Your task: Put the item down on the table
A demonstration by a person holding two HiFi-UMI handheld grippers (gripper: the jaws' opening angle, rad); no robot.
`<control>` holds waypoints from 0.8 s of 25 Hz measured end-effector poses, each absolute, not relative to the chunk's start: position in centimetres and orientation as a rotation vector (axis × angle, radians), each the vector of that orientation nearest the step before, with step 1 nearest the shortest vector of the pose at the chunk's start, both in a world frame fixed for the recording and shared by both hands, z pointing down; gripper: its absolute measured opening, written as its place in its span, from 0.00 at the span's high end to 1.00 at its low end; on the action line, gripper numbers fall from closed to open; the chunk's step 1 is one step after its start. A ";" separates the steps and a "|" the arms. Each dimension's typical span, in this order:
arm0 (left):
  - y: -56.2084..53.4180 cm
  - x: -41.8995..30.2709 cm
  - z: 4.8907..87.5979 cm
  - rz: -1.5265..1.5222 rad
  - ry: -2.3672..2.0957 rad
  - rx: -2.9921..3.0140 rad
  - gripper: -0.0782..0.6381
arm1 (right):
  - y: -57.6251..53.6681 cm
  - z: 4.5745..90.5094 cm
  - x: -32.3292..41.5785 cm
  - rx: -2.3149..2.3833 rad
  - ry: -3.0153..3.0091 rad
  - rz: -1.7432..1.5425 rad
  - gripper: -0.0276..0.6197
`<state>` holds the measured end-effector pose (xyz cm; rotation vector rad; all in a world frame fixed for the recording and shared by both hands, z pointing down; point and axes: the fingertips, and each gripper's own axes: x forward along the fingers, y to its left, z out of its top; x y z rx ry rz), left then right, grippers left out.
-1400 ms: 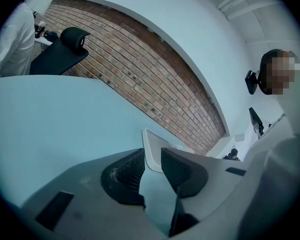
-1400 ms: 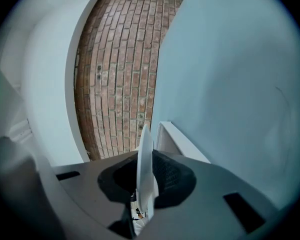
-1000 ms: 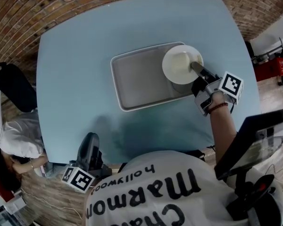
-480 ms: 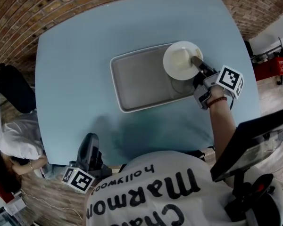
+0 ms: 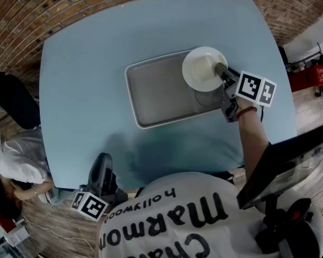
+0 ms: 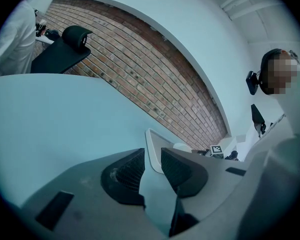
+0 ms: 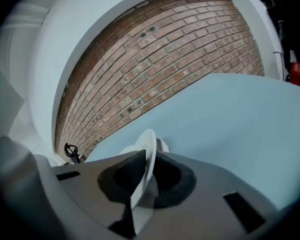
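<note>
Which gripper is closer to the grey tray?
Right. The right gripper holds a plate over the tray's right end; the left gripper sits at the table's near edge, away from it.

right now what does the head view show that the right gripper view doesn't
Head view only: the tray below the plate, and the left claw at the table's near edge. Right gripper view only: the right claw shut on the plate's rim, with the plate seen edge-on. Both: the plate, the blue table and the brick wall.
</note>
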<state>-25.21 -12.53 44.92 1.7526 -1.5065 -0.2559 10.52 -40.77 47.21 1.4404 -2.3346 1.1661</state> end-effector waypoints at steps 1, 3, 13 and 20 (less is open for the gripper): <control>-12.5 -25.2 44.9 -0.256 -1.508 1.751 0.75 | -40.9 47.3 10.5 1.443 -2.333 1.146 0.89; -12.5 -25.1 45.0 -0.256 -1.510 1.750 0.75 | -41.0 47.4 10.7 1.443 -2.329 1.089 0.89; -11.9 -25.2 45.5 -0.263 -1.525 1.730 0.75 | -42.4 48.0 11.6 1.447 -2.350 0.941 0.86; -12.1 -25.1 45.6 -0.270 -1.517 1.731 0.75 | -42.8 49.3 12.2 1.441 -2.250 0.688 0.79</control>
